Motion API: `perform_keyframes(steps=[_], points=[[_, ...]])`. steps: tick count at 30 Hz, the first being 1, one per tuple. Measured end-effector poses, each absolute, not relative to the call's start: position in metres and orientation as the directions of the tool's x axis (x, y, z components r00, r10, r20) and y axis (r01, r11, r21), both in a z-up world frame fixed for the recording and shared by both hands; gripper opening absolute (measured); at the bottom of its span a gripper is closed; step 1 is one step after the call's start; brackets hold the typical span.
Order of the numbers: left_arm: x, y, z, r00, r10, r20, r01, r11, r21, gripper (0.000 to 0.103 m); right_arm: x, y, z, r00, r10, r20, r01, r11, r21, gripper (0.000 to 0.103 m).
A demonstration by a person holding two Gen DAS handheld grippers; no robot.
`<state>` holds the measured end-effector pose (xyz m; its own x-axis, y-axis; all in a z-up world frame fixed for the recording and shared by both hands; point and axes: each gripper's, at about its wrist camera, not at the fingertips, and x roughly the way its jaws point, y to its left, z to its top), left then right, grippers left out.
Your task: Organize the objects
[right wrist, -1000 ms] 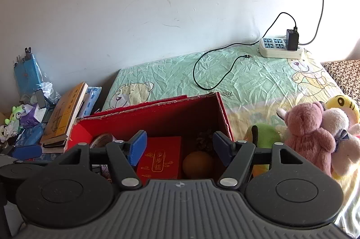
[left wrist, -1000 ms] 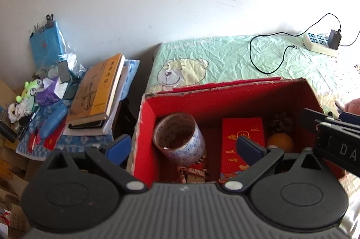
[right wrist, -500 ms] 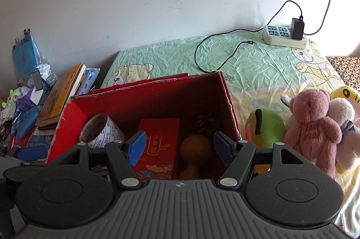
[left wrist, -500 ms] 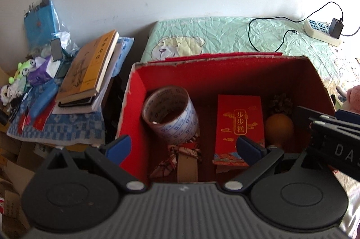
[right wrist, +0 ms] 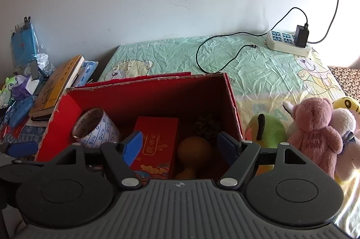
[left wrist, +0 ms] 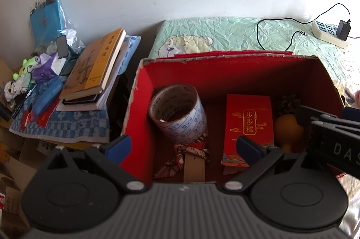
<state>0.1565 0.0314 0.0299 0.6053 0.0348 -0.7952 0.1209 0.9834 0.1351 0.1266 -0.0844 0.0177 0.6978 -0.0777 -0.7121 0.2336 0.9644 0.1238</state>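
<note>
An open red cardboard box (left wrist: 144, 85) (right wrist: 231, 103) sits on the bed. Inside lie a roll of printed tape (left wrist: 177, 112) (right wrist: 96, 128), a red gift packet (left wrist: 248, 126) (right wrist: 155, 144), a tan gourd (left wrist: 286, 128) (right wrist: 193, 153), a pine cone (left wrist: 289, 101) (right wrist: 207, 124) and a patterned ribbon with a beige strap (left wrist: 191, 160). My left gripper (left wrist: 183, 149) is open and empty above the box's near left part. My right gripper (right wrist: 180, 146) is open and empty above the packet and gourd; its body shows at the right of the left wrist view (left wrist: 333, 142).
Plush toys lie right of the box: a green one (right wrist: 265, 133), a pink bear (right wrist: 315, 130), a yellow one (right wrist: 346, 106). A power strip (right wrist: 288, 45) with a black cable (right wrist: 213, 54) sits at the bed's back. Books (left wrist: 96, 65) and clutter are stacked left of the box.
Both grippers have risen and tilted down, so more of the box's inside shows. The box's contents have not moved. Both grippers stay open.
</note>
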Motion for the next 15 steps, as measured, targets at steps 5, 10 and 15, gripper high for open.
perform_keyframes(steps=[5, 10, 15], points=[[0.154, 0.0273, 0.0261, 0.603, 0.029, -0.797, 0.136, 0.981, 0.139, 0.1, 0.126, -0.0842, 0.014, 0.682, -0.081, -0.726, 0.241, 0.963, 0.119, 0.077], [0.154, 0.0273, 0.0228, 0.603, 0.032, -0.797, 0.133, 0.981, 0.14, 0.1, 0.1269, -0.0842, 0.0115, 0.677, -0.084, -0.732, 0.241, 0.964, 0.113, 0.078], [0.1563, 0.026, 0.0201, 0.602, 0.034, -0.798, 0.137, 0.98, 0.145, 0.1, 0.1296, -0.0875, 0.0084, 0.67, -0.072, -0.739, 0.243, 0.962, 0.127, 0.078]])
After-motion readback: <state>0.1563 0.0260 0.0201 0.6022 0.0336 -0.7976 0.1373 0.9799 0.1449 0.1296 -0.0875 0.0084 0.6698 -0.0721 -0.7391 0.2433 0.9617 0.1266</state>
